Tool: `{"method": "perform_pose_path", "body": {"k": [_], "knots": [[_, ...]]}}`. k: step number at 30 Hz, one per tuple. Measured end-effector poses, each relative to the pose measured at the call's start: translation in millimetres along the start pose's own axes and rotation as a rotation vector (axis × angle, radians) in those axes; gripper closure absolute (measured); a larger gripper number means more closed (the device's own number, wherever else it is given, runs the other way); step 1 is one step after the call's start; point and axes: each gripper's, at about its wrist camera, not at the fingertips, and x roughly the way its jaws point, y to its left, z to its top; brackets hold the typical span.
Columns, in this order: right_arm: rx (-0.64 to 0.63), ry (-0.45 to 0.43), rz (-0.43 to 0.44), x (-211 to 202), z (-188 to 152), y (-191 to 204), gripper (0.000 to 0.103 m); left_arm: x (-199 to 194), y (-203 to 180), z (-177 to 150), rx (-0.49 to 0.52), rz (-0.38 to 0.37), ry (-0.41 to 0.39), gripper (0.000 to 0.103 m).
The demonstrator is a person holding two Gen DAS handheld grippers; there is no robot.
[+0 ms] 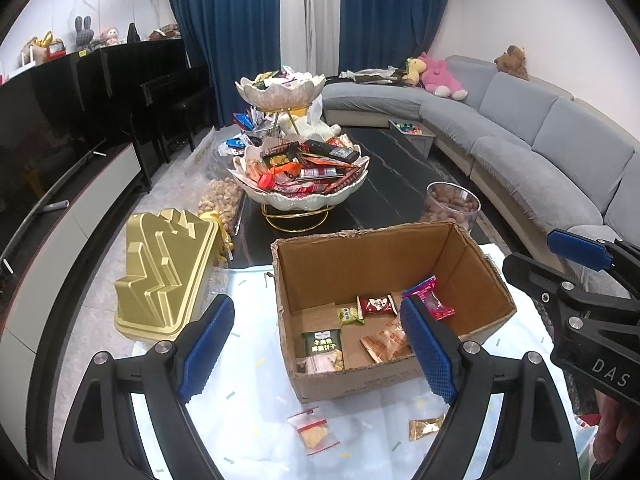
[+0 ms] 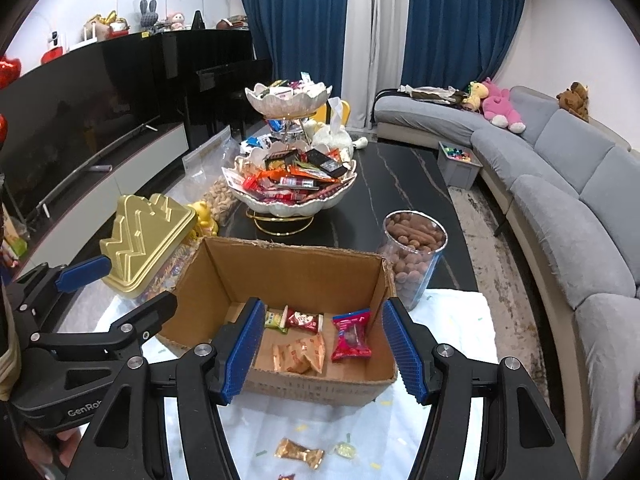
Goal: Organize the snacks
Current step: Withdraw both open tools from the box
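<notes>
An open cardboard box (image 1: 384,380) (image 2: 280,268) stands on the white cloth and holds several snack packets: a red-pink packet (image 1: 434,300) (image 2: 351,338), an orange packet (image 1: 386,340) (image 2: 300,354), a dark red packet (image 1: 376,306) (image 2: 304,319), a small green one (image 1: 350,315) (image 2: 274,319) and a dark green biscuit pack (image 1: 322,344). Loose snacks lie in front of the box: a clear bag with a yellow cracker (image 1: 314,434) and a gold candy (image 1: 426,427) (image 2: 299,453). My left gripper (image 1: 316,348) is open and empty above the box's near left part. My right gripper (image 2: 324,354) is open and empty over the box.
A two-tier white bowl stand (image 1: 304,196) (image 2: 288,204) full of snacks stands behind the box on the dark table. A gold lidded container (image 1: 164,276) (image 2: 140,240) is on the left, a clear jar of nuts (image 1: 454,204) (image 2: 412,256) on the right. A grey sofa (image 1: 540,140) curves along the right.
</notes>
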Motion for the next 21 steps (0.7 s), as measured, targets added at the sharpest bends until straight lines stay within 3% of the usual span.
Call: {"method": "perform_pose_path", "body": {"k": [21], "knots": [[0.016,-0.01,-0.006,-30.1,-23.8,5.4,0.041,-36.4,-2.9,-28.0,0.01,0.004,-0.001,0.018]]}}
